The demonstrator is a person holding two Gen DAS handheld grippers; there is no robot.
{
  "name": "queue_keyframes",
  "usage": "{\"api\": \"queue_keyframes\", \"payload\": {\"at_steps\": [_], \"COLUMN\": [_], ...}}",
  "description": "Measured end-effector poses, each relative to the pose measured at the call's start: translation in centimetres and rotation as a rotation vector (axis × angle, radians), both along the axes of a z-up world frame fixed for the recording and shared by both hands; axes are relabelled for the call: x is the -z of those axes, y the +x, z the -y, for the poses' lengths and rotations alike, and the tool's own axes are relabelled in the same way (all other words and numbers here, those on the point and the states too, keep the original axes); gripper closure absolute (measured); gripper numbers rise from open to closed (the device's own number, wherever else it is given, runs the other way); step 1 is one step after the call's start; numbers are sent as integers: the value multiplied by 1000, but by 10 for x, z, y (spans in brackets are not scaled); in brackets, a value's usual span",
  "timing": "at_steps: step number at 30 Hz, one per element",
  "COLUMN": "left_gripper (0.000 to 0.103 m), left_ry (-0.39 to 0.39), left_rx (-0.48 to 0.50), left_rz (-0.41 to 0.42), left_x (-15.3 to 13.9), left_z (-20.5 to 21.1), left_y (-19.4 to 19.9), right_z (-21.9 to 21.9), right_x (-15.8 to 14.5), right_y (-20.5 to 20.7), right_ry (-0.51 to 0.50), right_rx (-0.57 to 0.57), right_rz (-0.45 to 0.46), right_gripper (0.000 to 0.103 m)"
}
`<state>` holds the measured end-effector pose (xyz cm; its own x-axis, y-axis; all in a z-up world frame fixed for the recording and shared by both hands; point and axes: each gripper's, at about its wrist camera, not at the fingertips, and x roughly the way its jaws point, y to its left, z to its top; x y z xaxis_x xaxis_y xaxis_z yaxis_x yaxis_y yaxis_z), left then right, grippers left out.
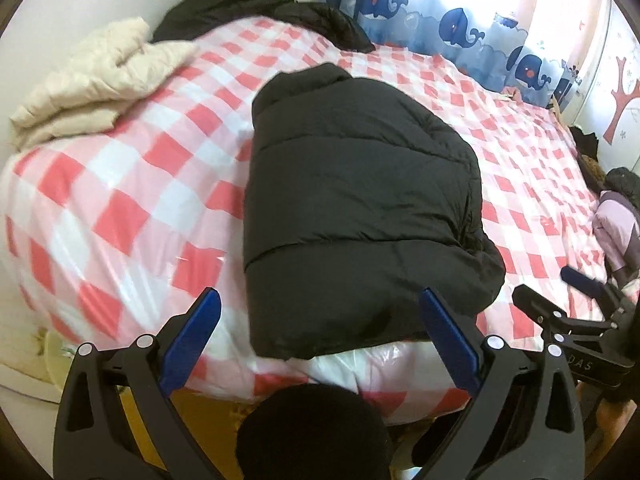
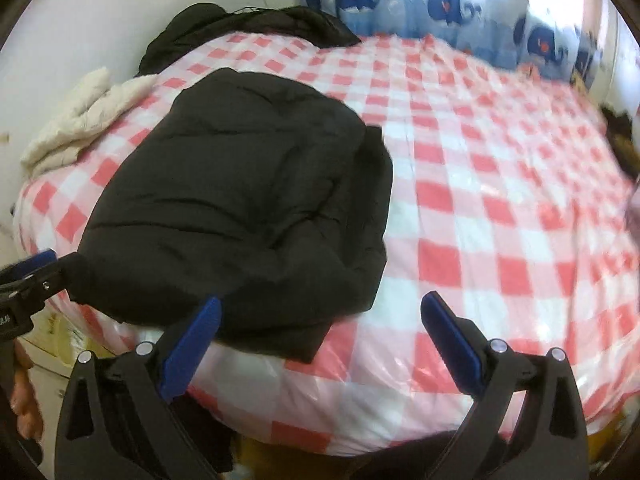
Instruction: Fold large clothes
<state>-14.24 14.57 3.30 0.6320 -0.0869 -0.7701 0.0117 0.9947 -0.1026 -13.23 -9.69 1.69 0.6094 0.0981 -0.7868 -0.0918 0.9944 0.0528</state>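
Observation:
A black puffer jacket (image 1: 352, 200) lies folded into a bundle on the red-and-white checked bed cover (image 1: 132, 184), its hem at the bed's near edge. My left gripper (image 1: 320, 300) hovers open just before that hem, its blue pads wide apart and clear of the cloth. My right gripper (image 1: 548, 284) shows at the right side of the left wrist view, off the jacket. In the right wrist view the jacket (image 2: 240, 200) lies left of centre. The right gripper (image 2: 320, 306) is open above the near bed edge (image 2: 460, 264) with nothing held. The left gripper (image 2: 56, 262) peeks in at the left.
A cream padded garment (image 1: 92, 80) lies bunched at the bed's back left and a black garment (image 1: 260, 8) at the far end. A whale-print curtain (image 1: 460, 28) hangs behind. More clothes (image 1: 616, 216) sit at the right edge. A person's hand (image 2: 24, 400) shows at lower left.

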Motion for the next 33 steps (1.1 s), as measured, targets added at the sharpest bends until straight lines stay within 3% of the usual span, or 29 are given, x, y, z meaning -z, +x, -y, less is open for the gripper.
{"api": "queue_keyframes", "payload": {"at_steps": [4,14,33], "left_gripper": [8,8,8], "left_ry": [27,108,108], "left_rx": [-13,-22,-12], "left_rz": [2,37,8], "left_x": [-11,-22,-17], "left_z": [0,6,6], "left_y": [-13,-28,-27], "right_z": [-9,-13,-18], "right_x": [-11,-19,-17], "right_y": [7,-4,-8], "right_ry": [-47,-49,-51], "right_rx": [0,13,-3], "right_rz": [1,20,7], "right_gripper": [7,7,7]}}
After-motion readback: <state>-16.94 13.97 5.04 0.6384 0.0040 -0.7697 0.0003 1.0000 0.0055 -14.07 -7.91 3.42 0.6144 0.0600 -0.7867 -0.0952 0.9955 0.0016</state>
